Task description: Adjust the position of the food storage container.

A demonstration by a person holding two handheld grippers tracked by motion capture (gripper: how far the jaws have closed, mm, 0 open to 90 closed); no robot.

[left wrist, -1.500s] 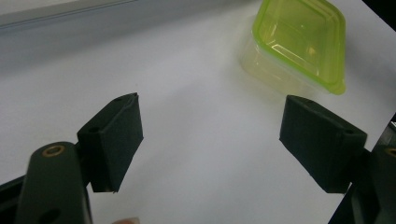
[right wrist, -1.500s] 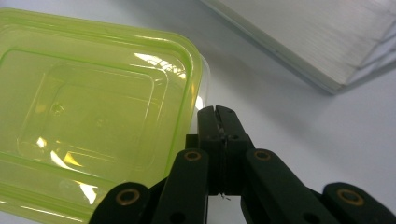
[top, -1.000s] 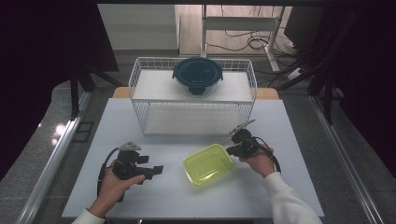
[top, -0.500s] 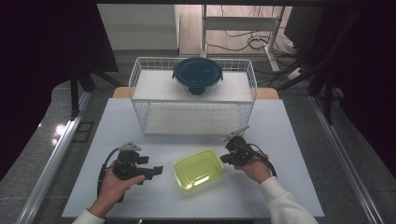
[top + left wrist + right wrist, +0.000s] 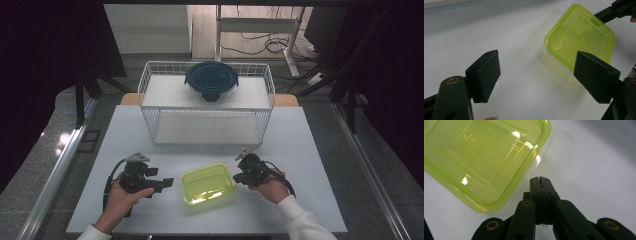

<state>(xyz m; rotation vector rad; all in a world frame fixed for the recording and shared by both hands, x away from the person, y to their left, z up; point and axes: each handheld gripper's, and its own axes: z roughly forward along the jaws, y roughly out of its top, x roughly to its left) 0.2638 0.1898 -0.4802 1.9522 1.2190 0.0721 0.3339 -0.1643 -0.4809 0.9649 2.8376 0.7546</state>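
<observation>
A yellow-green lidded container [image 5: 207, 184] lies on the white table near its front edge. My right gripper [image 5: 236, 178] is shut with nothing between its jaws, and its tip rests against the container's right side. In the right gripper view the closed tip [image 5: 540, 180] sits at the clear edge of the container [image 5: 481, 157]. My left gripper [image 5: 168, 182] stands open just left of the container, pointing at it. In the left gripper view the container [image 5: 579, 42] lies beyond the wide-spread gripper [image 5: 536, 72], with the right gripper [image 5: 610, 11] touching its far corner.
A white wire rack [image 5: 207, 107] stands at the back of the table, with a dark blue round lidded bowl [image 5: 211, 80] on its top shelf. Bare table [image 5: 310, 145] stretches to the right and left of the hands.
The right gripper has moved left and toward the front edge, sliding the yellow-green container that way. The left gripper has stayed in place.
</observation>
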